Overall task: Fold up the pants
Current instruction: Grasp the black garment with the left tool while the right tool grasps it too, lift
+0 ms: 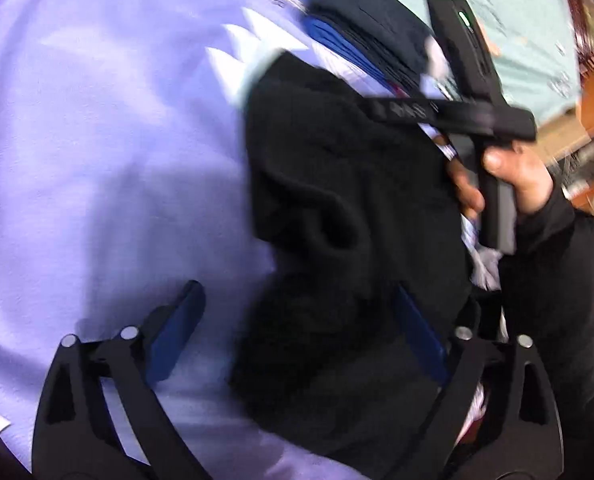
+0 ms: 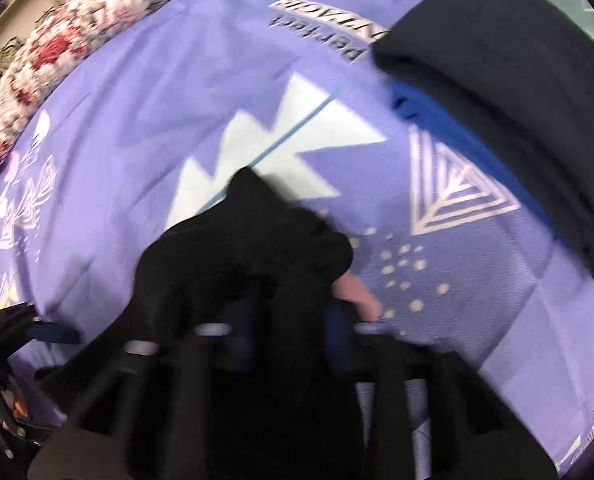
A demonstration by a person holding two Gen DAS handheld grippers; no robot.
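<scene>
Right gripper [image 2: 293, 344] pinches the black pants [image 2: 233, 256]; left gripper [image 1: 297, 328] stands spread. Lay the bundle flat on the bedsheet [image 2: 137, 120], then align edges.

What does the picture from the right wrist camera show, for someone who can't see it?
The right gripper is closed on a bunched piece of black fabric pants over a lavender printed bedsheet with white zigzag shapes. At the upper right, a stack of folded dark navy and blue clothes lies on the sheet. The picture is blurred.
</scene>
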